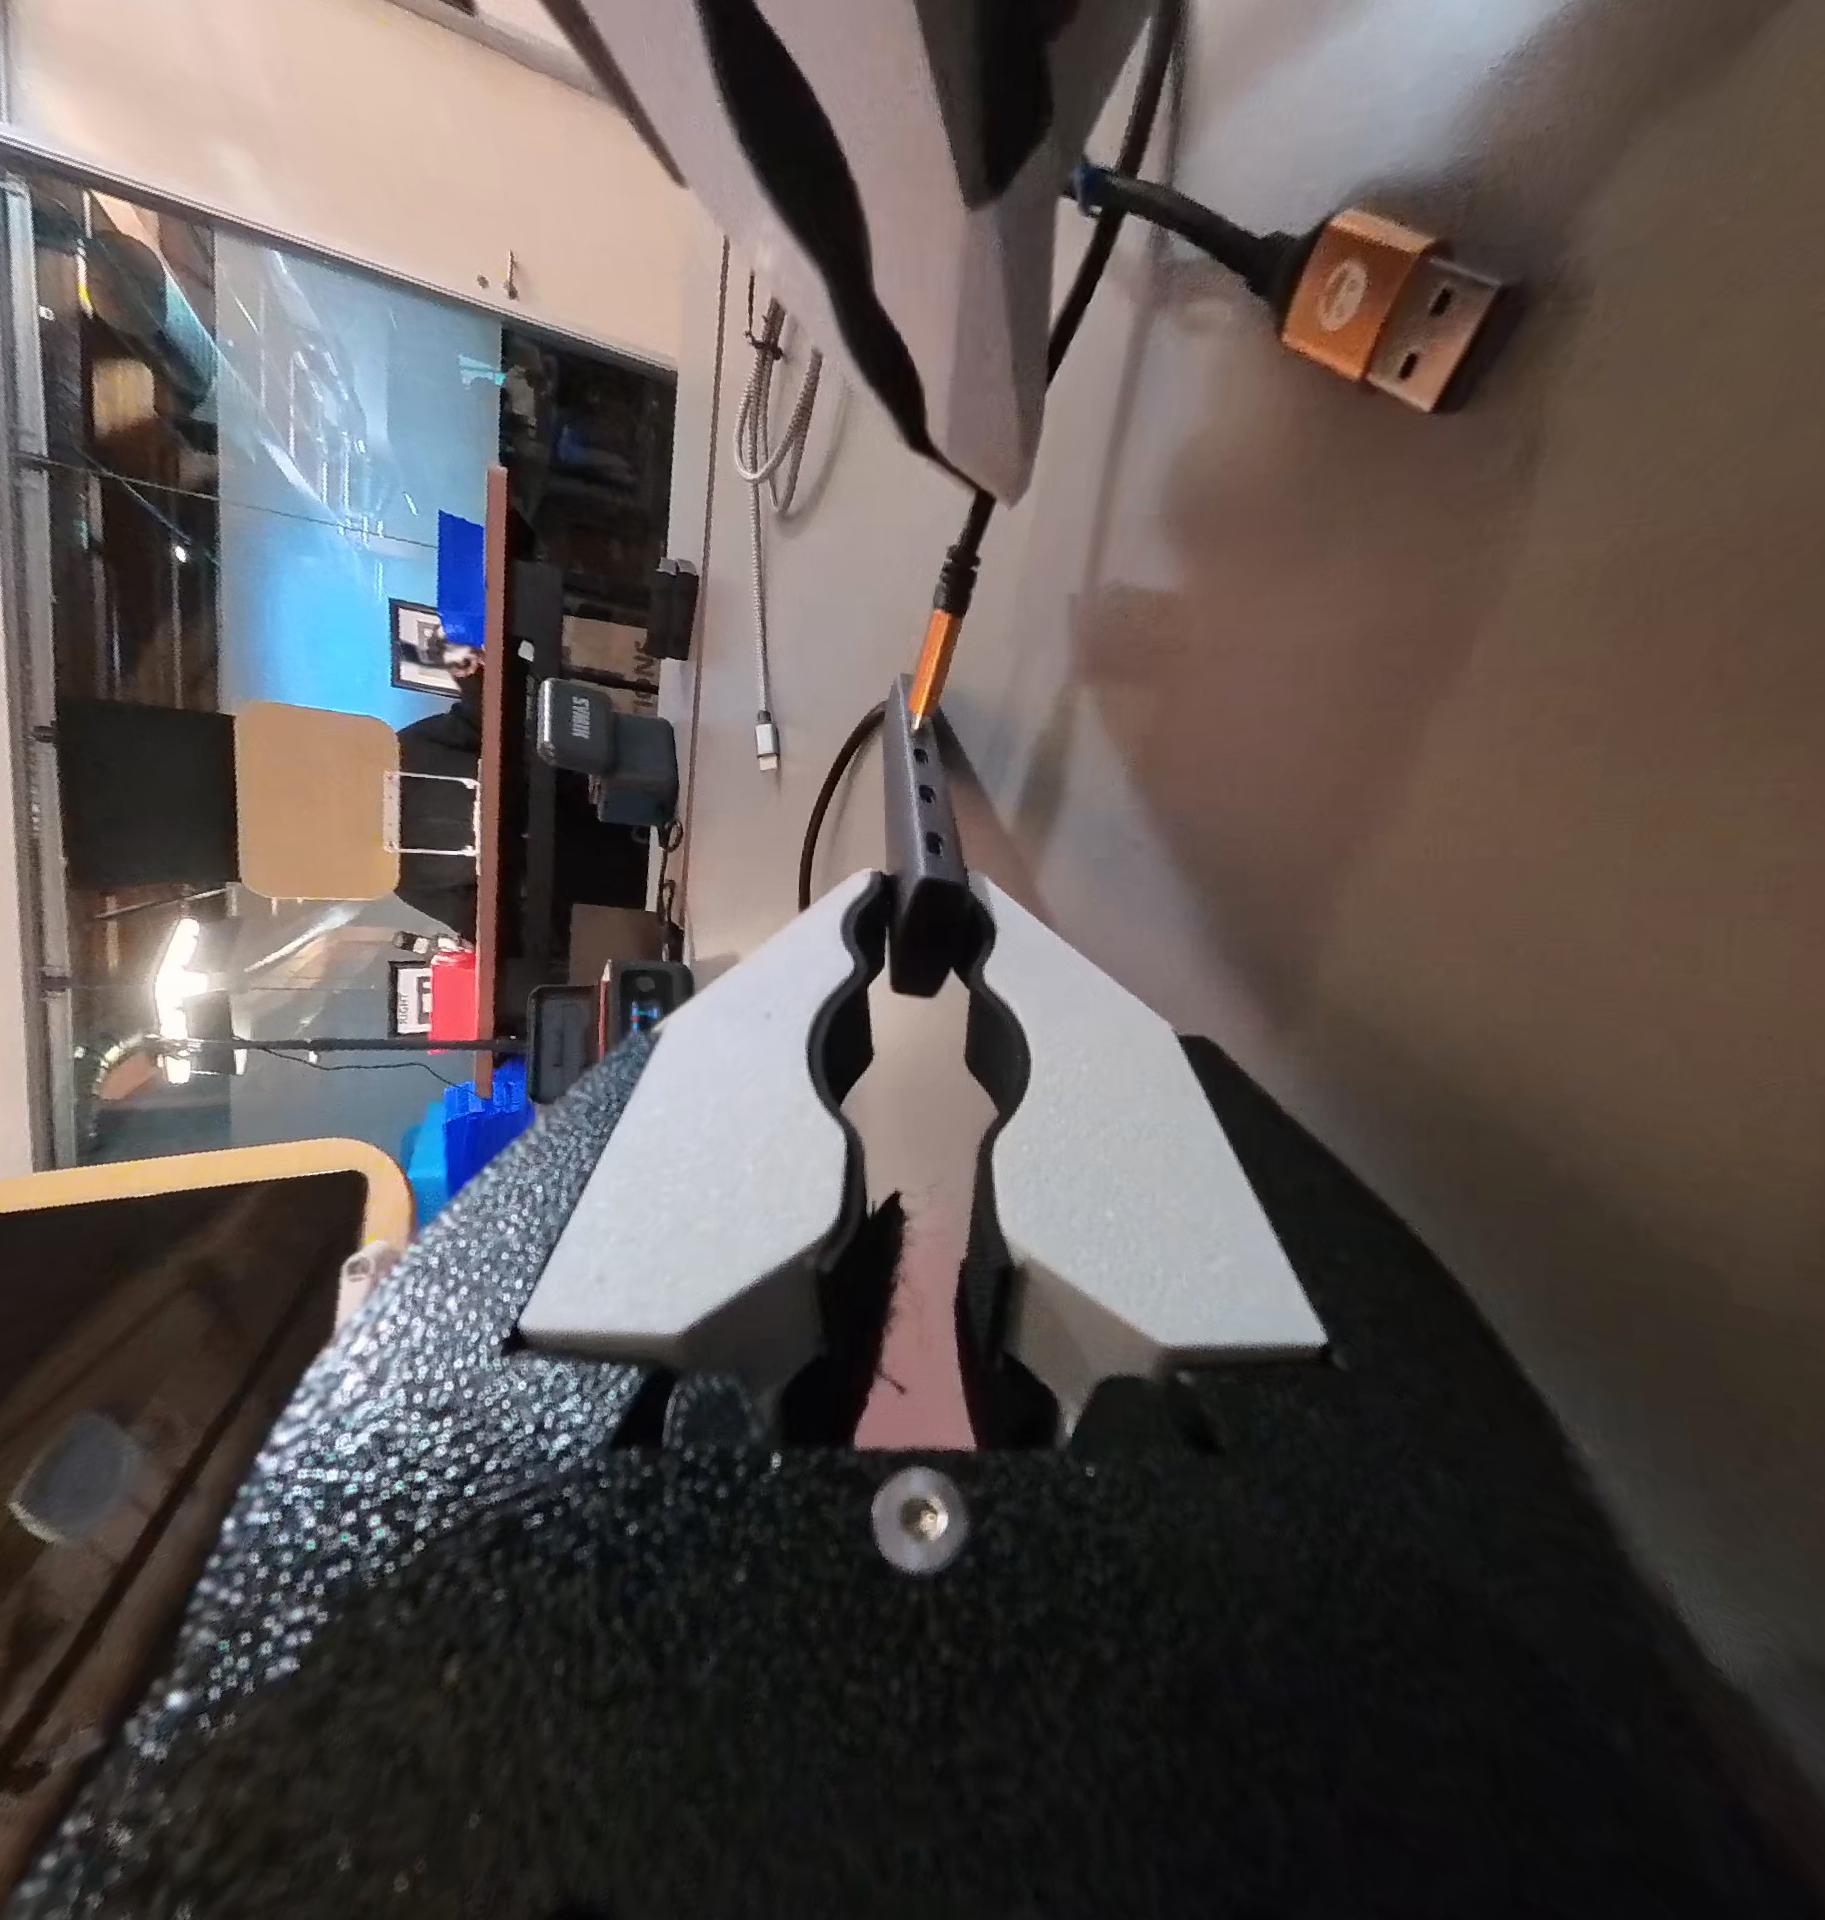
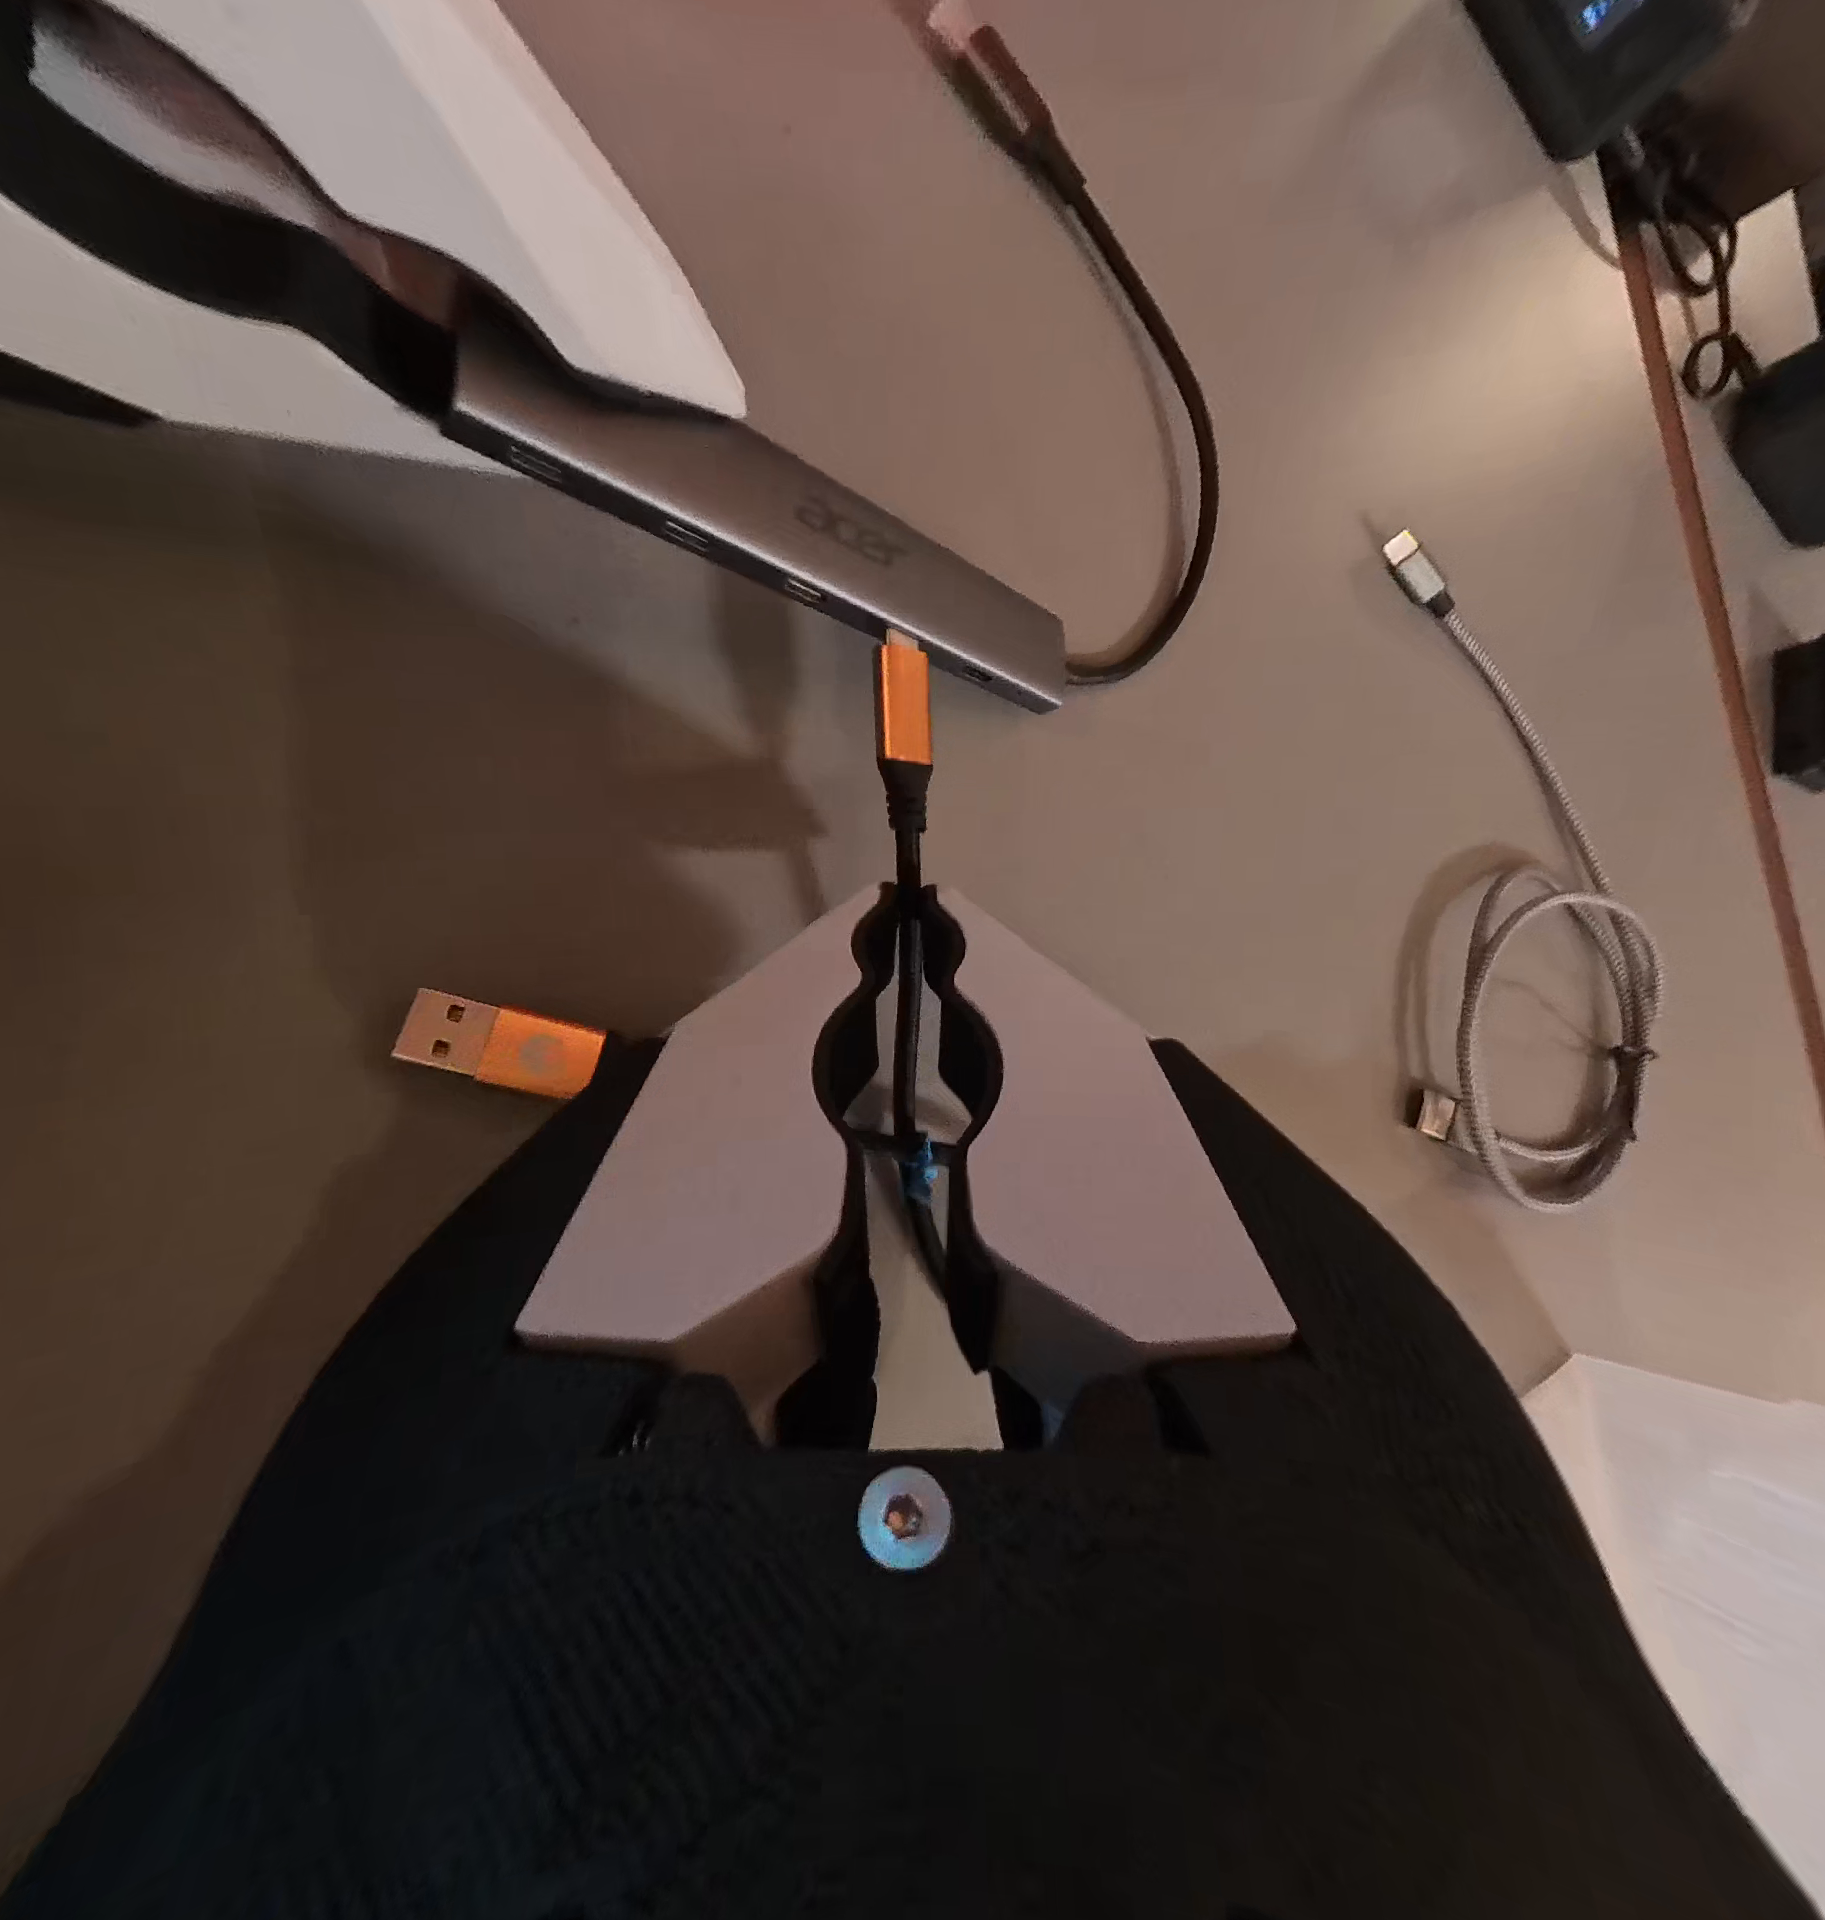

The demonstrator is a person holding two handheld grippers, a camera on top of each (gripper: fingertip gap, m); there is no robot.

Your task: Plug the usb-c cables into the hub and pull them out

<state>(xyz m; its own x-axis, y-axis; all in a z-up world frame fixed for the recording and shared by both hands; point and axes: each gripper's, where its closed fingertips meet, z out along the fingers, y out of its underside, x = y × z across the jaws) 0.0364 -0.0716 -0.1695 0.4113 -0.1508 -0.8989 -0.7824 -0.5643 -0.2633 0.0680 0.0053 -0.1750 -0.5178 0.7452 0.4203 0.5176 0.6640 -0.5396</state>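
While the slim grey metal hub (image 2: 762, 525) sits just off the pale tabletop (image 2: 1251, 779), our left gripper (image 1: 923, 914) is clamped on its near end, so we've got it pinned. The orange-sleeved usb-c plug (image 2: 905, 707) is at a port on the hub's side near the far end; we can't tell how deep it's seated. Our right gripper (image 2: 906, 904) is pinched on that plug's thin black cable (image 2: 908, 831), just behind the strain relief. The cable's other end, an orange usb-a plug (image 2: 503, 1055), lies loose nearby. Further right, 1 braided silver cable (image 2: 1531, 1039) sits coiled, well apart.
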